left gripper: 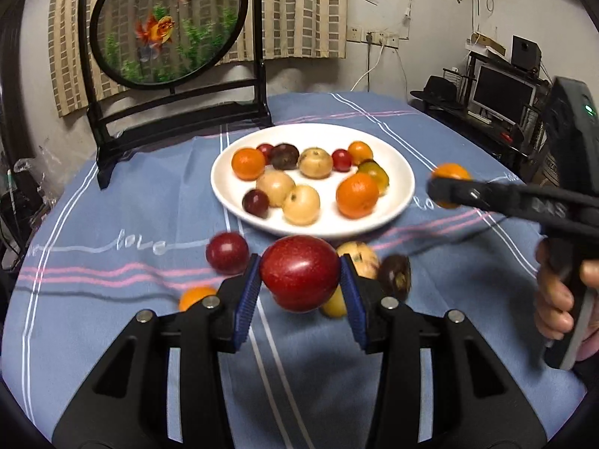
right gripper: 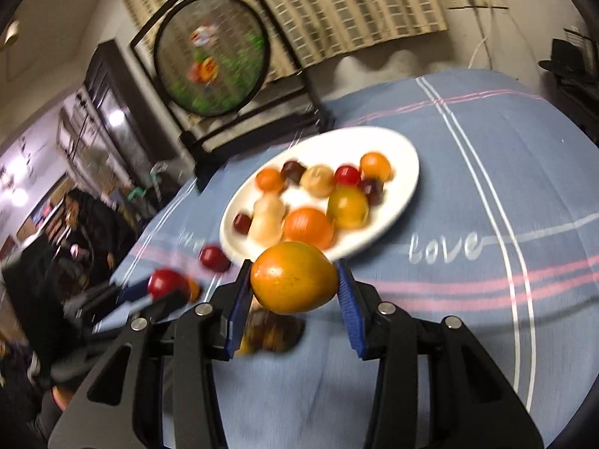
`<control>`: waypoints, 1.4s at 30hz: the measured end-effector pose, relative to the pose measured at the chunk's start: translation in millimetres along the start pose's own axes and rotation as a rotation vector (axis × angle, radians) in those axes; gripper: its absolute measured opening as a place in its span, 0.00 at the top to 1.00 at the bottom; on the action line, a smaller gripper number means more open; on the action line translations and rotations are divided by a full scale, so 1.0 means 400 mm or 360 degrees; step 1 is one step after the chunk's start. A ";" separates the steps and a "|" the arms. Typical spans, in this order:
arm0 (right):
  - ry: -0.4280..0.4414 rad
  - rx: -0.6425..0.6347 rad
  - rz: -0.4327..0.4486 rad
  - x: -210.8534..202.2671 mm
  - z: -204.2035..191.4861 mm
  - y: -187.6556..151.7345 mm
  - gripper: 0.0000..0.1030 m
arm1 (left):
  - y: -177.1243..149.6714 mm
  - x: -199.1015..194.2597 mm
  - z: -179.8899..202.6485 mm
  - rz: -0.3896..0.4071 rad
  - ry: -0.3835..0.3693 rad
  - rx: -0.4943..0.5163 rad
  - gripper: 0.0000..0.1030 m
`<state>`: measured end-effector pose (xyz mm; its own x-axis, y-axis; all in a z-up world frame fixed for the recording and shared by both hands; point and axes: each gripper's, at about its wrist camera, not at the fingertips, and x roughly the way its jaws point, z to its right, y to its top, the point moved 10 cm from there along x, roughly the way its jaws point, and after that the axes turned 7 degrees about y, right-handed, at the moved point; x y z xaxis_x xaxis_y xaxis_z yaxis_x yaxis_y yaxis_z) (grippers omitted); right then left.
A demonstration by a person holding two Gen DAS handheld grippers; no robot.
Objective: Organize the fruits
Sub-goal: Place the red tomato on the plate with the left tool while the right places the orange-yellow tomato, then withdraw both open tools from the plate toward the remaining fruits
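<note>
A: Nearest in the left wrist view, the left gripper (left gripper: 300, 278) pinches a dark red plum (left gripper: 299, 272) between its blue pads, clear of the blue tablecloth (left gripper: 112, 202), presumably so it can go to the plate.

B: And the right gripper (right gripper: 294, 282) clamps an orange-yellow fruit (right gripper: 294, 277) the same way, held just short of the plate's near rim.

A: Under and behind the left one, loose fruit lies on the cloth: a smaller red plum (left gripper: 227, 252), a pale fruit (left gripper: 358, 258), a dark one (left gripper: 395, 275).

B: Those look like the ones not yet gathered. Beyond them the white plate (left gripper: 397, 202) already holds about a dozen mixed fruits.

A: The right wrist view is smeared, so I wouldn't swear to the count.

B: Farthest back, the goldfish screen (left gripper: 168, 22) stands at the table's edge.
</note>
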<state>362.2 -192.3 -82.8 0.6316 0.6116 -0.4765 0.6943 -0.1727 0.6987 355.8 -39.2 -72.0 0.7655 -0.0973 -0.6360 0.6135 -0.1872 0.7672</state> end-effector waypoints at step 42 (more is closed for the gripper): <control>-0.0252 -0.0379 -0.0190 -0.015 -0.052 -0.122 0.34 | -0.079 -0.040 -0.125 -0.0033 0.0305 -0.0193 0.02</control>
<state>317.5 -171.5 -103.2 0.6093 0.4855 -0.6269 0.6782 0.0905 0.7292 333.8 17.0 -82.1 0.7683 0.0952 -0.6329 0.6393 -0.0672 0.7660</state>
